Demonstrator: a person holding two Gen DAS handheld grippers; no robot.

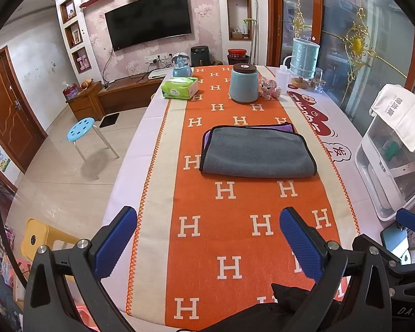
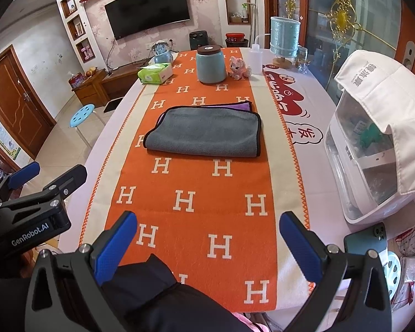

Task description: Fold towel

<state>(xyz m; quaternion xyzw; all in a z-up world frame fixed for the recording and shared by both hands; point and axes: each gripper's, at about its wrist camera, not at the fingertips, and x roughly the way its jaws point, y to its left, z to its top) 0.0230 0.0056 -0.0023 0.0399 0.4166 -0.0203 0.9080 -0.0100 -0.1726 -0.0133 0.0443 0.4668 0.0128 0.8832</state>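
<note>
A grey towel (image 1: 258, 152) with a dark trim and a purple underside lies folded on the orange H-patterned runner (image 1: 229, 221) in the middle of the table. It also shows in the right wrist view (image 2: 207, 132). My left gripper (image 1: 207, 221) is open and empty, held above the runner well short of the towel. My right gripper (image 2: 207, 224) is open and empty, also short of the towel. The left gripper's fingers (image 2: 25, 177) show at the left of the right wrist view.
A blue jar (image 1: 243, 84), tissue pack (image 1: 179, 88), pink toy (image 1: 269, 87), squeeze bottle (image 1: 282, 78) and lamp (image 1: 304, 58) stand at the table's far end. A white appliance (image 2: 373, 152) under a cloth sits on the right. A phone (image 2: 365, 239) lies near it. Stools stand on the floor at left.
</note>
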